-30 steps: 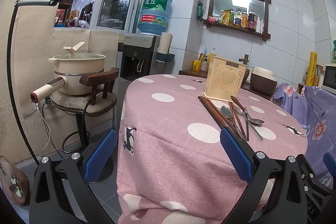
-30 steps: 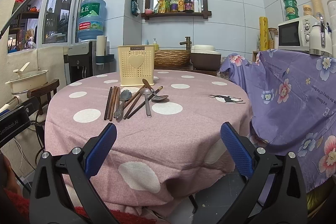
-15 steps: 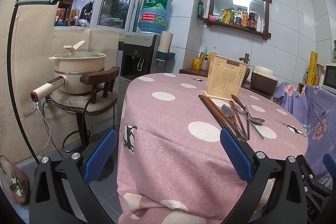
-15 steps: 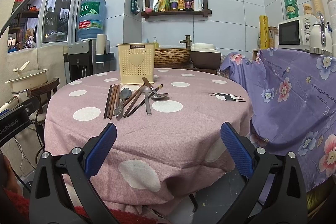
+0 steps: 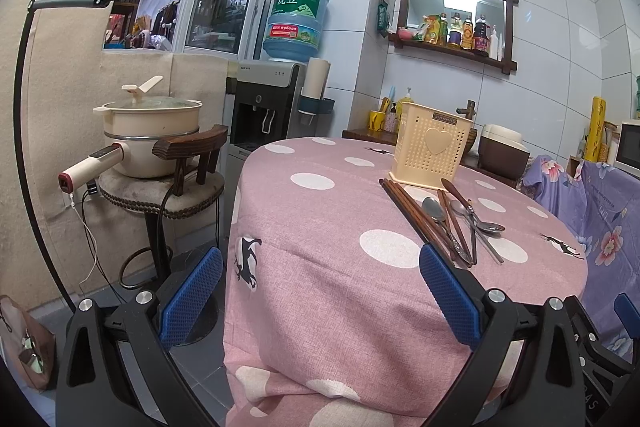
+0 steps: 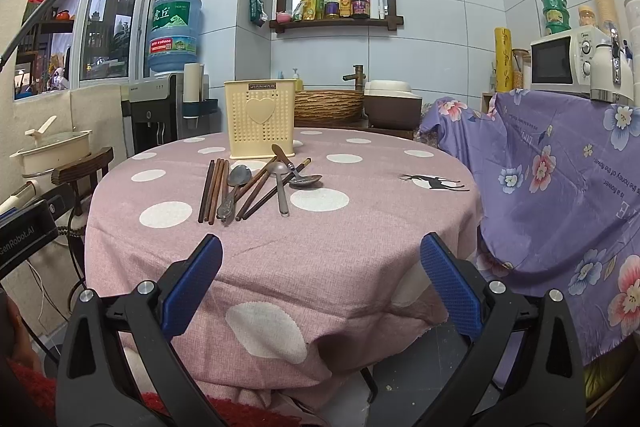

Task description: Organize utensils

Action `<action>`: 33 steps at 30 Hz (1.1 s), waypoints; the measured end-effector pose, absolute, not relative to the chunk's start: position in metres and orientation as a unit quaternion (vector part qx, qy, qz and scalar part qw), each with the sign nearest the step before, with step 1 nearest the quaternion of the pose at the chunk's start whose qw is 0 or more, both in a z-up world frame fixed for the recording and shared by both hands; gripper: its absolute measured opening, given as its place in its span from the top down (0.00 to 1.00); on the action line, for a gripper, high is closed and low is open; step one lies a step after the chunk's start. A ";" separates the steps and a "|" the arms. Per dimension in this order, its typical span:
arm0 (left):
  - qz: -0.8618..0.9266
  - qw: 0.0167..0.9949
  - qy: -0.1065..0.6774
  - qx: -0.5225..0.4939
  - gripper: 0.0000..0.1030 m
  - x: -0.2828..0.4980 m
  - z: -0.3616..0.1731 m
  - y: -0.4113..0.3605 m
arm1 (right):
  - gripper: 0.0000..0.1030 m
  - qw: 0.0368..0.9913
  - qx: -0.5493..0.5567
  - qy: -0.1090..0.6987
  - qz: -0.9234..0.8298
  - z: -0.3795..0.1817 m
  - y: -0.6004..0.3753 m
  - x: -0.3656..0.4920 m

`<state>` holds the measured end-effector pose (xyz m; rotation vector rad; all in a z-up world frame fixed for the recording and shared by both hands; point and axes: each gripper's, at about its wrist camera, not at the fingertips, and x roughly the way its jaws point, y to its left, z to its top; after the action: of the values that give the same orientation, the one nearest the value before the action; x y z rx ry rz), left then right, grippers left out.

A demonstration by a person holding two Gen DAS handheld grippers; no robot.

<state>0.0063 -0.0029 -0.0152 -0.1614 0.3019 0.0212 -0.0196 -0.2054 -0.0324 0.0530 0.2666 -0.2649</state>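
Note:
A cream perforated utensil holder point(image 6: 260, 125) point(image 5: 432, 151) with a heart on its front stands upright on the round table, which is covered by a pink cloth point(image 6: 280, 251) point(image 5: 320, 227). In front of it lie loose wooden chopsticks point(image 6: 214, 189) point(image 5: 412, 213) and metal spoons point(image 6: 280, 187) point(image 5: 472, 221), some crossing each other. My right gripper point(image 6: 320, 275) is open and empty, low at the table's near edge, well short of the utensils. My left gripper point(image 5: 320, 291) is open and empty too, off the table's left front side.
A wooden chair point(image 5: 176, 183) bearing a cream electric pot point(image 5: 152, 131) stands left of the table, with a water dispenser point(image 5: 272, 99) behind it. A piece of furniture under a purple floral cloth point(image 6: 560, 187) stands close on the right, with a microwave point(image 6: 568, 61) on top.
Both views shifted only slightly; the grippers stayed open and the utensils did not move.

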 end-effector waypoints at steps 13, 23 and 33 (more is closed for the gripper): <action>0.011 0.985 0.152 -0.080 0.05 0.007 -0.016 -0.003 | 0.05 0.982 0.026 0.134 -0.132 -0.033 -0.205 -0.019; 0.011 0.985 0.153 -0.080 0.05 0.007 -0.015 -0.003 | 0.05 0.982 0.026 0.135 -0.131 -0.033 -0.205 -0.017; 0.011 0.985 0.154 -0.080 0.05 0.008 -0.016 -0.003 | 0.05 0.982 0.027 0.137 -0.130 -0.035 -0.205 -0.016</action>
<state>0.0080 -0.0029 -0.0164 -0.1613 0.3097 0.0220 -0.0164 -0.2045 -0.0352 0.0539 0.2755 -0.2617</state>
